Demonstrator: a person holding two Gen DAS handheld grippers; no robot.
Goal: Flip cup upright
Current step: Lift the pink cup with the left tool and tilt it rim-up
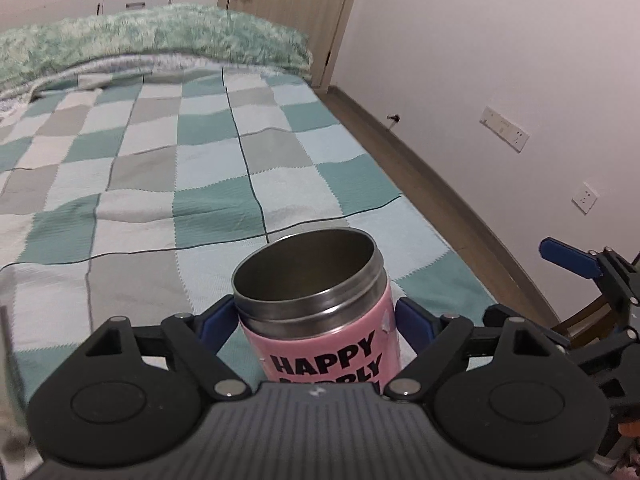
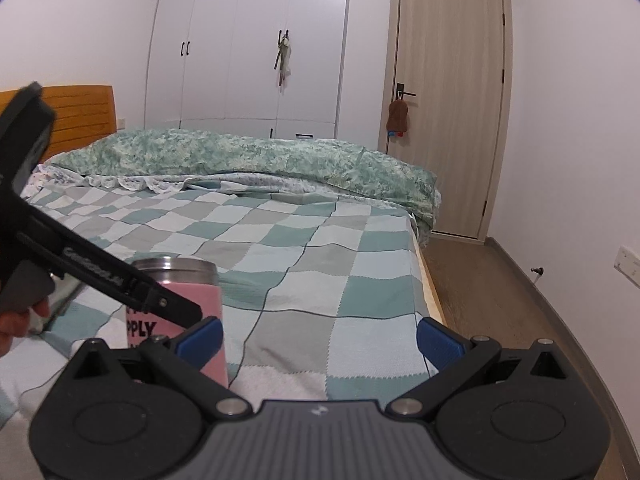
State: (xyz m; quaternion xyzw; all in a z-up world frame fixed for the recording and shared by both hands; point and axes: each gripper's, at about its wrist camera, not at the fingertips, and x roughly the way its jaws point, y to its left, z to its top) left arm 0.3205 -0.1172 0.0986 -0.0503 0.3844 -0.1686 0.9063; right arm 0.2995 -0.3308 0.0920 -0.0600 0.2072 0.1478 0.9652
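Observation:
A pink cup (image 1: 320,320) with a steel rim and black "HAPPY" lettering stands upright with its mouth up on the checkered bedspread (image 1: 180,168). My left gripper (image 1: 316,320) has its blue pads on both sides of the cup body, shut on it. In the right wrist view the cup (image 2: 188,300) is at lower left, partly hidden by the left gripper's black arm. My right gripper (image 2: 318,338) is open and empty, just right of the cup, above the bedspread (image 2: 320,248).
A rumpled green quilt (image 2: 260,156) lies across the far end of the bed. The bed's right edge drops to a wooden floor (image 2: 500,300). A door (image 2: 448,100) and white wardrobe (image 2: 248,40) stand beyond. The wall (image 1: 500,80) has sockets.

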